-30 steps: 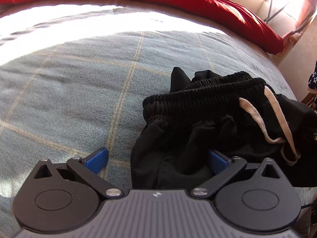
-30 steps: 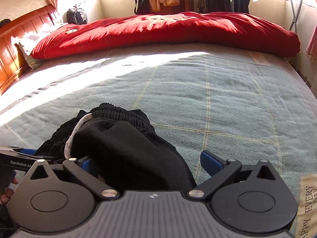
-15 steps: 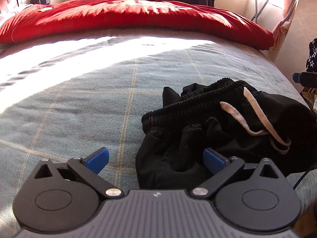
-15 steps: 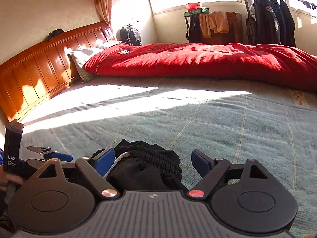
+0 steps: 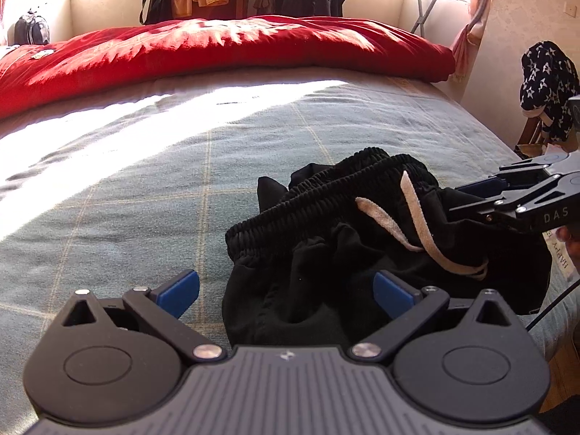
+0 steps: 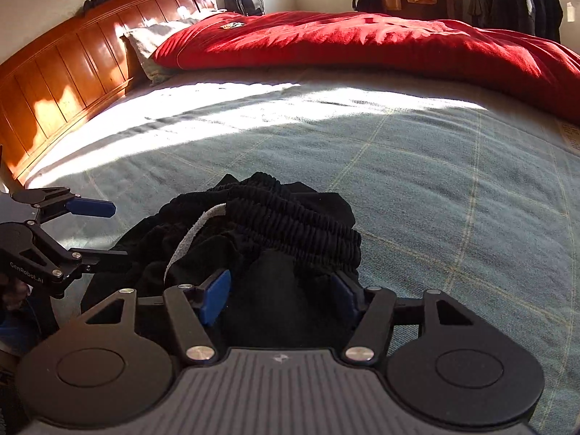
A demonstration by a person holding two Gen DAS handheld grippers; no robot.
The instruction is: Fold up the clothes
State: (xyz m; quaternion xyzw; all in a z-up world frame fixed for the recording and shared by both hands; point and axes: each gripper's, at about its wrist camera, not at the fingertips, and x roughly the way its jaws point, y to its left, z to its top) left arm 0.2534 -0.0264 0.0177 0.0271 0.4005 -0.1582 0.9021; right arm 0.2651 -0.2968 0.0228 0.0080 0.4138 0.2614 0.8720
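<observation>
Black shorts (image 5: 362,253) with an elastic waistband (image 5: 290,210) and a pale drawstring (image 5: 417,217) lie in a crumpled heap on the bed (image 5: 145,188), close to its near edge and towards the foot-side corner, well apart from the red quilt (image 5: 217,50) along the far edge. The left hand-held gripper (image 5: 286,290) has its fingers spread wide, one blue pad over bare bedspread and the other over the heap's near folds, clamped on nothing. The right hand-held gripper (image 6: 282,295) has its fingers part-way apart with a hump of black cloth between them just below the waistband; whether the pads already press that cloth I cannot tell. Bunched as the shorts are, they probably need spreading flat before any crease will hold. To do that well, each gripper should take the waistband itself near one end, pinching a single layer of elastic and not a loose hump, and keep the drawstring out of the pinch so it does not drag the cloth askew.
</observation>
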